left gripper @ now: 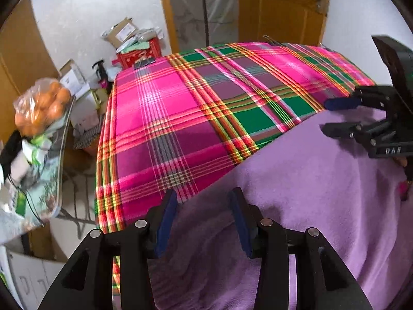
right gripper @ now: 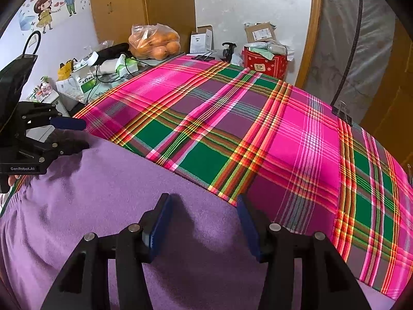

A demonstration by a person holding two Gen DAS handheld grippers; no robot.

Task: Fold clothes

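- The purple garment (left gripper: 309,180) lies spread over the plaid-covered surface (left gripper: 180,98), filling the lower right of the left wrist view.
- The left gripper (left gripper: 204,222) and right gripper (right gripper: 204,222) both hover with jaws open, holding nothing.
- One fold may be done, though it's hard to tell; more folding seems left.

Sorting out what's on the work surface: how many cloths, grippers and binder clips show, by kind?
Purple garment: 1
Plaid cloth: 1
Grippers, left gripper and right gripper: 2
Binder clips, and: 2
Total: 6
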